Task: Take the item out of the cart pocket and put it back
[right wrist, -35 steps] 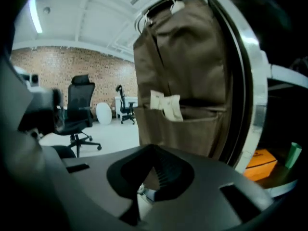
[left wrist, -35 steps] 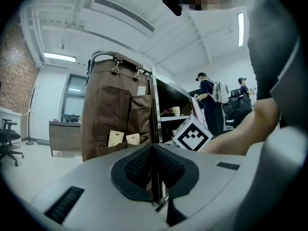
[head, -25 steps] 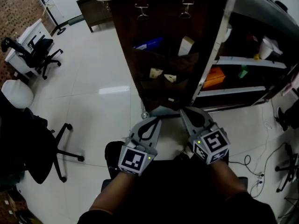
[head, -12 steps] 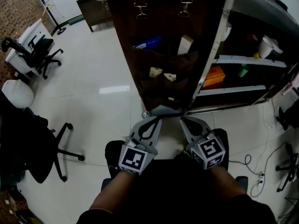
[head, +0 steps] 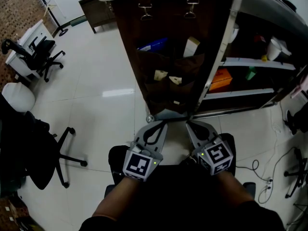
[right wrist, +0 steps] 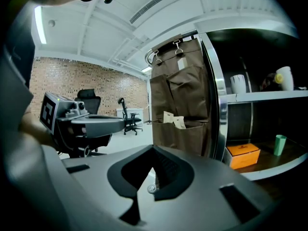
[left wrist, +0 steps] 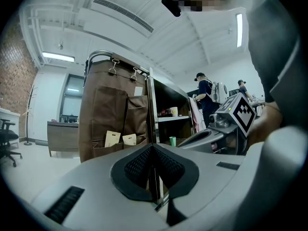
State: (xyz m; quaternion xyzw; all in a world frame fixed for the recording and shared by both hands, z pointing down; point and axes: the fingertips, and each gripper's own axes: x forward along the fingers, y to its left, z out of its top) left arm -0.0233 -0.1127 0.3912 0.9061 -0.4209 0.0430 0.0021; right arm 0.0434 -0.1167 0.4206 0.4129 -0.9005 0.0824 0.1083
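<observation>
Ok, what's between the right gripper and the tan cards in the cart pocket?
Nothing. In the right gripper view, only open air separates the right gripper, jaws shut and empty, from the tan cards sticking out of the brown pocket organizer.

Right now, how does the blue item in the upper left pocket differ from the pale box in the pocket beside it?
Colour: the blue item is dark blue, while the pale box is cream.
Pose: the blue item lies slanted, low across its pocket's mouth; the pale box stands up well above its pocket.
Shared: both stick out of the upper pockets of the brown organizer.
</observation>
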